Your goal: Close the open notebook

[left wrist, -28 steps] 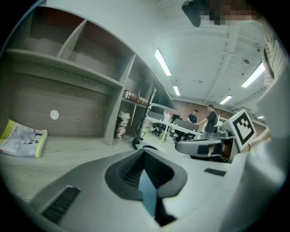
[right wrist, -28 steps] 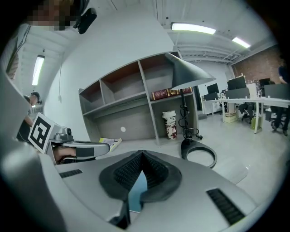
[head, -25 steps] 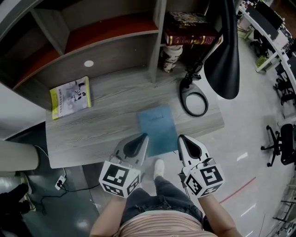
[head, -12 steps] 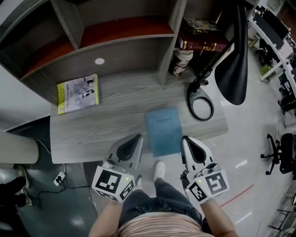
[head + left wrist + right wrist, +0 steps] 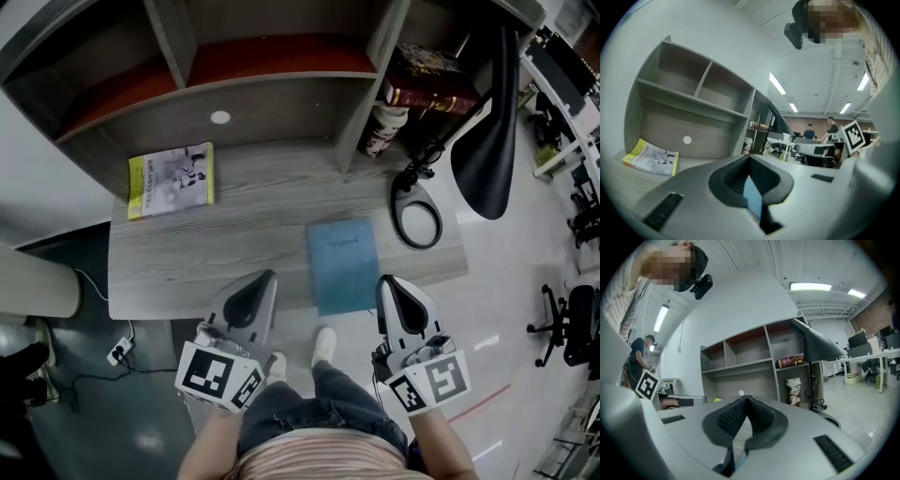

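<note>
A blue notebook (image 5: 344,265) lies closed and flat on the grey wooden desk (image 5: 187,262), close to its front edge. My left gripper (image 5: 265,277) hovers at the desk's front edge, a little left of the notebook, jaws shut on nothing. My right gripper (image 5: 386,281) sits just off the front edge by the notebook's right lower corner, also shut and empty. In the left gripper view a sliver of the blue notebook (image 5: 752,199) shows behind the left gripper (image 5: 749,157). The right gripper (image 5: 747,398) points toward the shelf unit.
A yellow-edged magazine (image 5: 171,180) lies at the desk's back left. A black desk lamp (image 5: 483,122) with a ring base (image 5: 418,217) stands at the right. Books (image 5: 433,84) and a patterned cup (image 5: 384,129) sit in the shelf unit. A power strip (image 5: 120,352) lies on the floor.
Both grippers have drawn back from beside the notebook toward the person's body. The notebook lies closed throughout and has not moved on the desk.
</note>
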{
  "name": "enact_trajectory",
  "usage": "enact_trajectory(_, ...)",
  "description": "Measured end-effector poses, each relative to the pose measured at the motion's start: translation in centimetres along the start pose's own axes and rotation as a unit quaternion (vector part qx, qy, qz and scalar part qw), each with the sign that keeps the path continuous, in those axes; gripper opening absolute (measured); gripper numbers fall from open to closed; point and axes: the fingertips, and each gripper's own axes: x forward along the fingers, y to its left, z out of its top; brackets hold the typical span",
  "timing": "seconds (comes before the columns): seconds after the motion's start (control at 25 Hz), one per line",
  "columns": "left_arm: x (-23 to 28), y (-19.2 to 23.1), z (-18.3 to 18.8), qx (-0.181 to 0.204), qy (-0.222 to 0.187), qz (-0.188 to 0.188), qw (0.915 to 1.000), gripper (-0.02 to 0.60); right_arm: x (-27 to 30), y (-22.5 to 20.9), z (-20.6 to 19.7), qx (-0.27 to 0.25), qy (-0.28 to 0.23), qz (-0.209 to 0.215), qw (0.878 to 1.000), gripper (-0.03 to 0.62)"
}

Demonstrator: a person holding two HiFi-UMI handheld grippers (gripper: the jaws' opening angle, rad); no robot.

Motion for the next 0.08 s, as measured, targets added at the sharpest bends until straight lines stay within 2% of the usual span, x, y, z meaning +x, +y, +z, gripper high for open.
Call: enact_trajectory(0.08, -0.48, 0.28, 0.19, 0.002, -0.005, 0.004, 1.0000, 0.011, -0.13, 0.22, 0.15, -0.004, -0.004, -0.001, 1.000, 0.008)
